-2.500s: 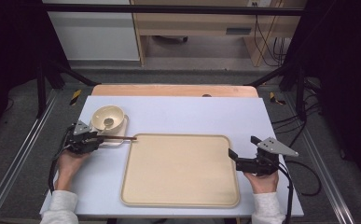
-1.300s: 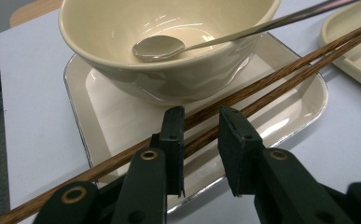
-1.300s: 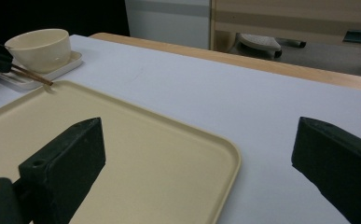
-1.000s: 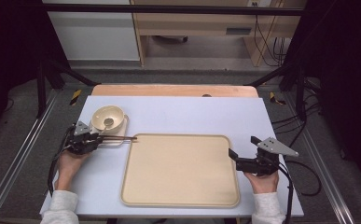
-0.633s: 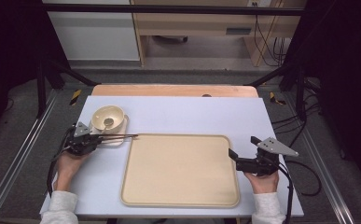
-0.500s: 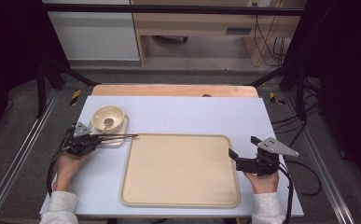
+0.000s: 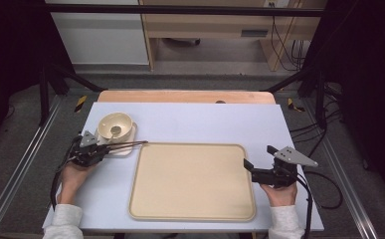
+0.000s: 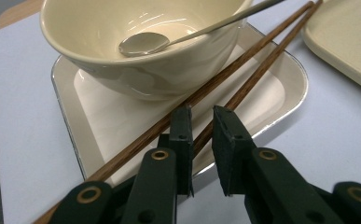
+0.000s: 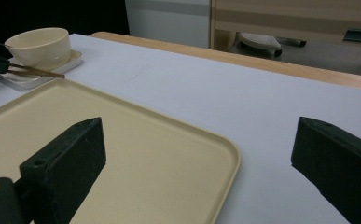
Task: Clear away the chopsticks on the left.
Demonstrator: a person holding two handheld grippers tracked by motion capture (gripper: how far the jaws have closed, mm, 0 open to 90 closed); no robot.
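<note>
The left gripper (image 8: 201, 133) has just been closing its jaws: they stand narrowly apart around one of the two chopsticks (image 8: 243, 58), the other passing outside the left jaw; pad contact cannot be confirmed. The chopsticks lie across a small square plate (image 8: 290, 79), beside the bowl (image 8: 136, 51) holding a spoon (image 8: 143, 43). The right gripper (image 9: 197, 154) has jaws wide apart, nothing between them, at the right edge of the large tray (image 7: 192, 181).

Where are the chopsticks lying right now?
The chopsticks lie at the table's left side, across the small square plate in front of the bowl, tips towards the big tray; the left tool straddles one of them.
</note>
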